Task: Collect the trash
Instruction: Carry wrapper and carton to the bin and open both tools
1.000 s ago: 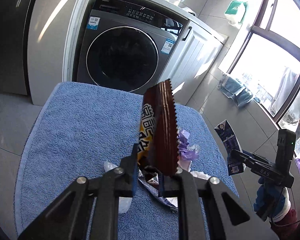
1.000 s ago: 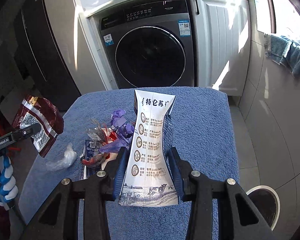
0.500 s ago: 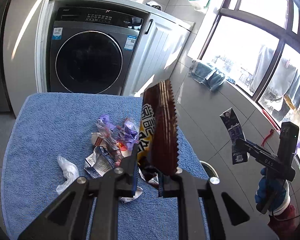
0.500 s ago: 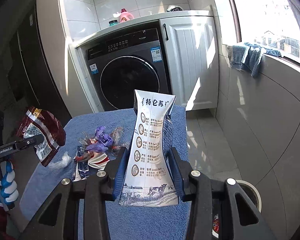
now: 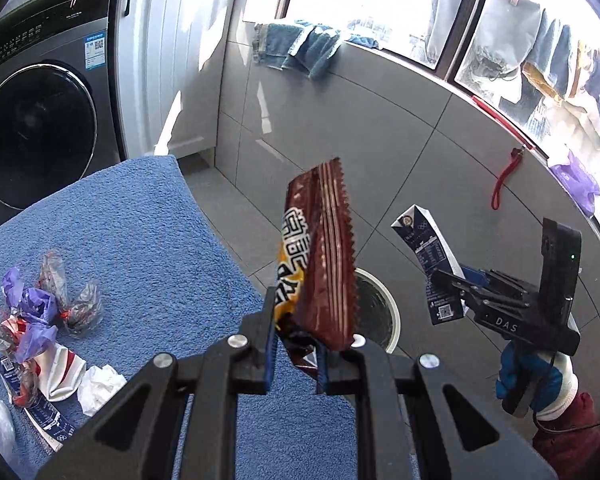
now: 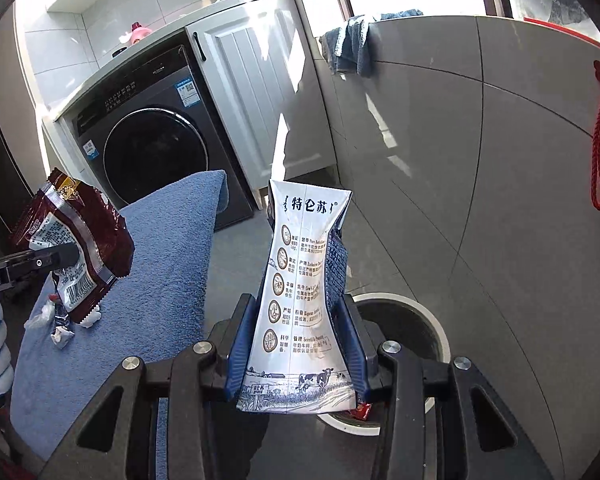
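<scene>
both grippers swung from the blue towel point(image 5: 140, 240) to the bin point(image 6: 420, 312).

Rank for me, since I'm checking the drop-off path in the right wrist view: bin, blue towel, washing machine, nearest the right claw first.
1. Bin, on the floor just behind the right claw.
2. Blue towel, left.
3. Washing machine, far back left.

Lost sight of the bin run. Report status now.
Left tool shut on brown snack wrapper. Right tool shut on milk carton, above the bin. More trash on blue towel. Path to bin clear.
</scene>
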Motion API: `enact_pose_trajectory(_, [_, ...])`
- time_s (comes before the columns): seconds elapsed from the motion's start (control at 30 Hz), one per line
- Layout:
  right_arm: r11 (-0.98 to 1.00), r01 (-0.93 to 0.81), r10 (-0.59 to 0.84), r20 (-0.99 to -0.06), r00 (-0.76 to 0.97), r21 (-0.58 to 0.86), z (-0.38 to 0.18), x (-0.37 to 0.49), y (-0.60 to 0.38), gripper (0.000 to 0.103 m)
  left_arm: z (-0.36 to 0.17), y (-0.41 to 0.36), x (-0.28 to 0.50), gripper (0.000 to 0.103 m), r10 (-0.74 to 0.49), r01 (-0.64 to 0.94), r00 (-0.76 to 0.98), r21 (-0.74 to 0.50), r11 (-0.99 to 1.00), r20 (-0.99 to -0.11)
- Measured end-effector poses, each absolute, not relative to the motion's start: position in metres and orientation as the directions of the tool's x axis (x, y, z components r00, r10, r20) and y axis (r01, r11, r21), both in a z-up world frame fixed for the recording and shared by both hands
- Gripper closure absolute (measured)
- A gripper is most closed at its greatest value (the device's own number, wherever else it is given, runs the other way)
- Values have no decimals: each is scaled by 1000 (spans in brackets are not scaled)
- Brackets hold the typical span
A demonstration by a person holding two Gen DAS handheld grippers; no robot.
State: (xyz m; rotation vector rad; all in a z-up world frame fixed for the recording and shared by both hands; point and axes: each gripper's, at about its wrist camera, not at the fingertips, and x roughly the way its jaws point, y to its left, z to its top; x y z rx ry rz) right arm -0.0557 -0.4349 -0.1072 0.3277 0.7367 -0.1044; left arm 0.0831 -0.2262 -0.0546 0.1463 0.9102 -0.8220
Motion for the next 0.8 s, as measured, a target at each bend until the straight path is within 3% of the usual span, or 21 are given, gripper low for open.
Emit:
enact_pose_trajectory(0.33, [905,328,16,-789,614,273,-190,-32,-478,64,-133,-348,96,89,-488,761,172,-199,617,-856])
enact_pose_trajectory(0.67, [884,406,-19,-851,525,231,-231,-16,-499,62,-181,-399,109,87,-474,724,81,-275,633,-877])
enact_pose_trajectory(0.77, [875,429,-35,-854,519,224,-230,-20,-503,53,-184,-404,115,75,-503,699,30,-342,628,-864])
enact_pose_trajectory(0.8, [873,434,-42,-852,521,222,-227,-22,-504,53,-183,-405,117,65,-509,690,33,-349,634,-860])
